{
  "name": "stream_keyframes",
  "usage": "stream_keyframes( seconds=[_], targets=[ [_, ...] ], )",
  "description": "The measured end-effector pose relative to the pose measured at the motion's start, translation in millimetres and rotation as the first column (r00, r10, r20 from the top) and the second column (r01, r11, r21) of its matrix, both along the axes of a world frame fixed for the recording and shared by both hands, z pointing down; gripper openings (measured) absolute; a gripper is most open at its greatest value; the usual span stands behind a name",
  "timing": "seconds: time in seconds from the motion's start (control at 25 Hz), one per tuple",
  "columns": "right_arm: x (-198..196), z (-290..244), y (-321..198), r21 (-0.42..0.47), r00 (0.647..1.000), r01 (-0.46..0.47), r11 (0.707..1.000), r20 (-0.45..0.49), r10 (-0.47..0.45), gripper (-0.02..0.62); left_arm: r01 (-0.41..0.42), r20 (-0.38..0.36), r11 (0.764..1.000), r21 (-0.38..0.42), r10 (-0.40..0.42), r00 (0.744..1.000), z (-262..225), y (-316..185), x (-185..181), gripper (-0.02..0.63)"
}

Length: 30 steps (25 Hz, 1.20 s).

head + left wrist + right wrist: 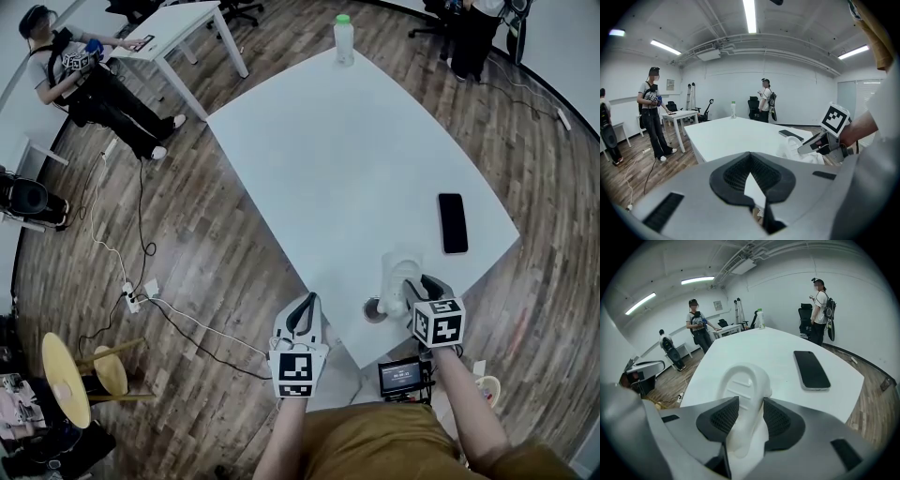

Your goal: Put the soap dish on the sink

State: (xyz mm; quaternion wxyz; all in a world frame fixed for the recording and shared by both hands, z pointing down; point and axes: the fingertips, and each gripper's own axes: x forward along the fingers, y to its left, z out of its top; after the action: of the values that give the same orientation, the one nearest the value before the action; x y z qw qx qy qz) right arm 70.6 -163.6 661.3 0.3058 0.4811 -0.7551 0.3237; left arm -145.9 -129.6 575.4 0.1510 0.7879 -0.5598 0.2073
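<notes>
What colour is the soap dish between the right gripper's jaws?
Plain white soap dish, clearest in the right gripper view.

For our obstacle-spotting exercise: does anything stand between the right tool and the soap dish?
Nothing visible does. The soap dish already stands between the right tool's jaws, pads close against its sides. The phone lies beyond, off to the right.

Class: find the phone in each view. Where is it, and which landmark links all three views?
Head view: phone at right, near the table edge.
Left gripper view: phone right of centre.
Right gripper view: phone right of centre.
Landmark: bottle at the table's far end.
</notes>
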Motion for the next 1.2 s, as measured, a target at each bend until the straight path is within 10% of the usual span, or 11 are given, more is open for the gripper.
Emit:
stream_keyframes(
  seconds=[1.2],
  targets=[
    [21.9, -42.9, 8.3, 0.128, 0.998, -0.057, 0.990, 0.032, 0.054, 0.073, 0.002, -0.010, 0.999, 0.053, -0.002, 1.000, -23.0, -2.5, 15.2, 0.008]
  ],
)
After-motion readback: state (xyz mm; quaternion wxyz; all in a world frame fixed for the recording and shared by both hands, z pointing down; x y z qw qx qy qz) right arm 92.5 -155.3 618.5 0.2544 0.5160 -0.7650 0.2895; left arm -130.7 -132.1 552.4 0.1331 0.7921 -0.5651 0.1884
